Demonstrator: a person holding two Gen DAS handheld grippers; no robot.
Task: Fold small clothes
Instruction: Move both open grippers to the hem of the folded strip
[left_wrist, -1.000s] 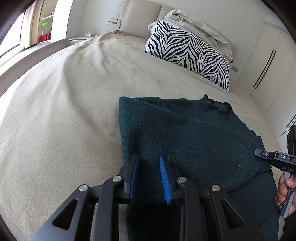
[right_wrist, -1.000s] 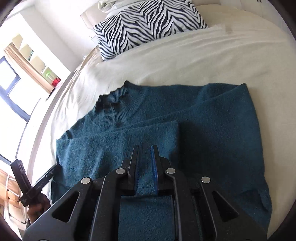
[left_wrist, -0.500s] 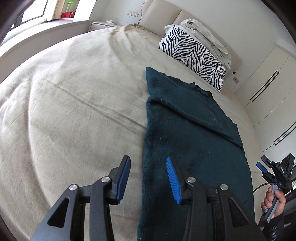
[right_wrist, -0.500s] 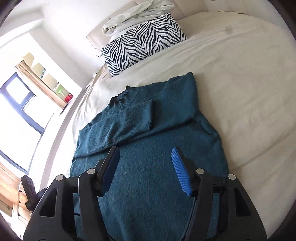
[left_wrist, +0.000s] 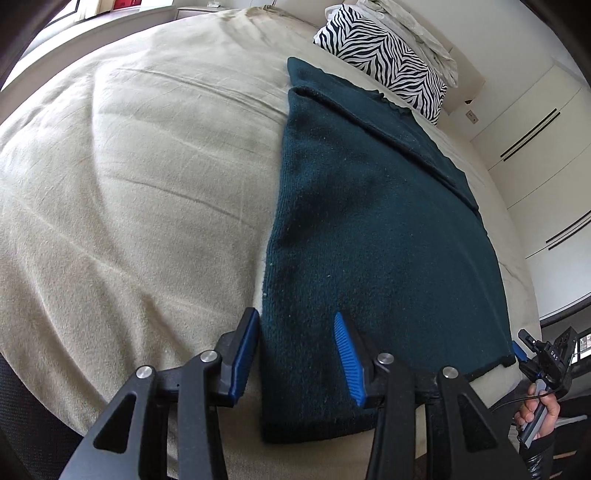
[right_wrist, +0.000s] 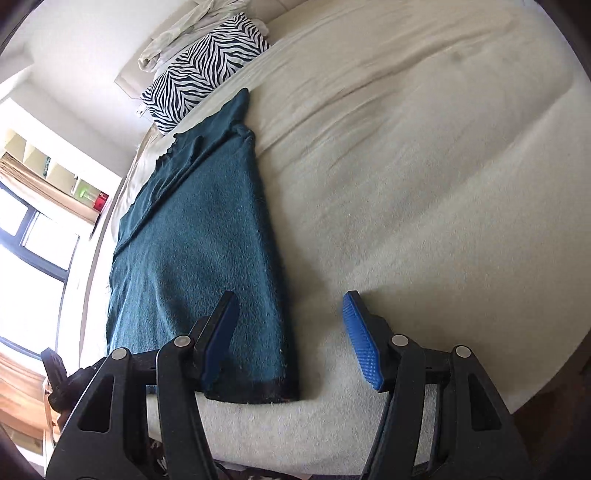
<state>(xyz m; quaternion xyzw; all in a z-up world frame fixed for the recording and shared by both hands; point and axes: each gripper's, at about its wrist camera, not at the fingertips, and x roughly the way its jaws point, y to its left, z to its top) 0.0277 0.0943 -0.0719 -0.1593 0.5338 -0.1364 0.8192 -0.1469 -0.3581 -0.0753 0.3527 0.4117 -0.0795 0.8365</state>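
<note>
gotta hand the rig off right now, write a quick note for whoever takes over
Left gripper: jaws open, have just been opening, over the sweater's near left corner, nothing gripped.
Right gripper: open, empty, over the near right corner.
Sweater lies flat on the bed, sleeves folded in, a long strip running toward the zebra pillow.
Left to do: fold the hem up toward the collar.

Both fisheye views look from the foot edge of the bed, angled down and toward the headboard. The left wrist camera sits close over the left lower corner of the teal sweater, its tongs in the foreground. The right wrist camera sits close over the right lower corner. Both share the sweater, the bed and the zebra pillow.
</note>
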